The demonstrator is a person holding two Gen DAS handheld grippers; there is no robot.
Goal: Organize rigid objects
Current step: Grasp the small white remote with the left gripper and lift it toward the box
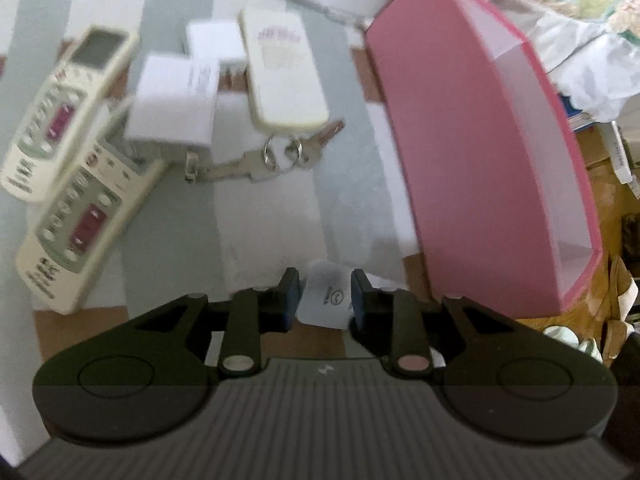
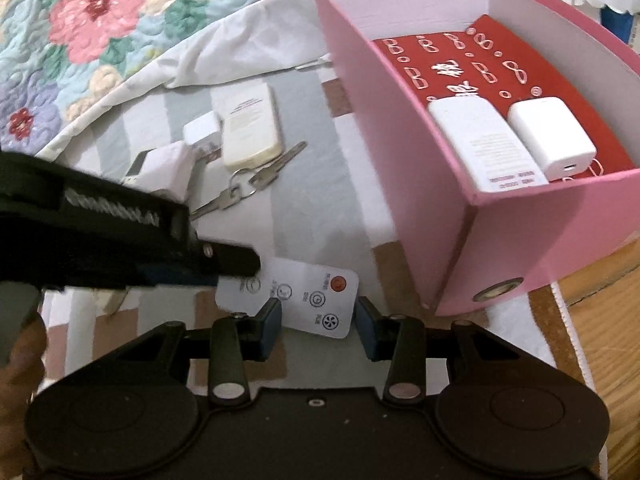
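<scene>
Flat white card-style remote with a red power button (image 2: 298, 300) lies just short of the pink cardboard box's (image 2: 404, 184) near corner, on the striped cloth of the bed (image 2: 320, 208). It looks thin, light, stiff and smooth, so I'd judge it apt to slip or tip if pinched at one corner; its two long edges are the better hold. The left hand-held gripper (image 1: 325, 298) is closed across one end of it. The right hand-held gripper (image 2: 318, 322) straddles the other end, pads seemingly not pressing.

Inside the box, on a red printed sheet, a long white remote (image 2: 486, 144) and a white charger block (image 2: 554, 138) fill the near end; the far end looks free. The box wall stands tall, so the card would need lifting over its rim. Left of the box lie a bunch of keys (image 2: 248, 184), a cream remote (image 2: 250, 128) and white adapters (image 1: 176, 102), leaving open cloth between.
</scene>
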